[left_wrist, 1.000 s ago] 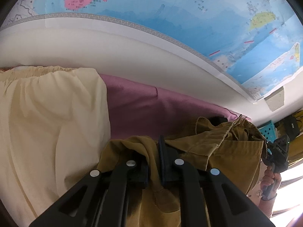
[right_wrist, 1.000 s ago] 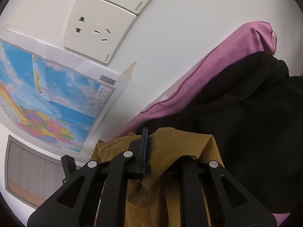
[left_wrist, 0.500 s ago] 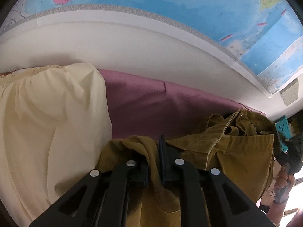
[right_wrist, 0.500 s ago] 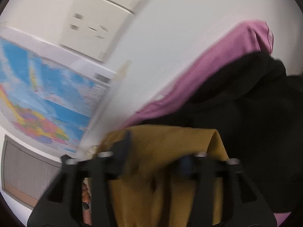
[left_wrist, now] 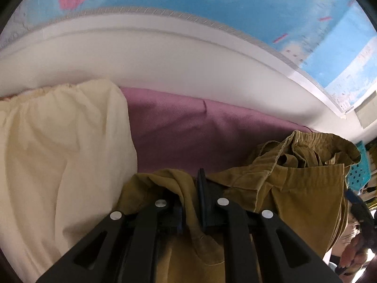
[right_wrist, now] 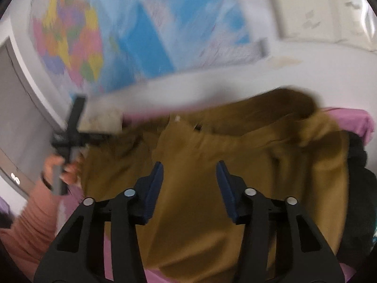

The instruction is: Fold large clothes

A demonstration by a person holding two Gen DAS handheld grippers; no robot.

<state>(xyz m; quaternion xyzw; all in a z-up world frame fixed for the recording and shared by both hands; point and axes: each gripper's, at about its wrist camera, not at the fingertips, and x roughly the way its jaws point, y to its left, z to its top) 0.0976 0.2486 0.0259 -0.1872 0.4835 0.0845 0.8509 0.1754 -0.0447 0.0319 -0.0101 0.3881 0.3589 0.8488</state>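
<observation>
1. Pinching a fold of the mustard trousers (left_wrist: 294, 188), the left gripper (left_wrist: 188, 188) has its jaws closed on the cloth.
2. Right gripper (right_wrist: 189, 184) jaws stand wide, holding nothing, above the trousers.
3. Purple cloth (left_wrist: 188, 129) lies at 12 o'clock, cream garment (left_wrist: 59, 153) at 9.
</observation>
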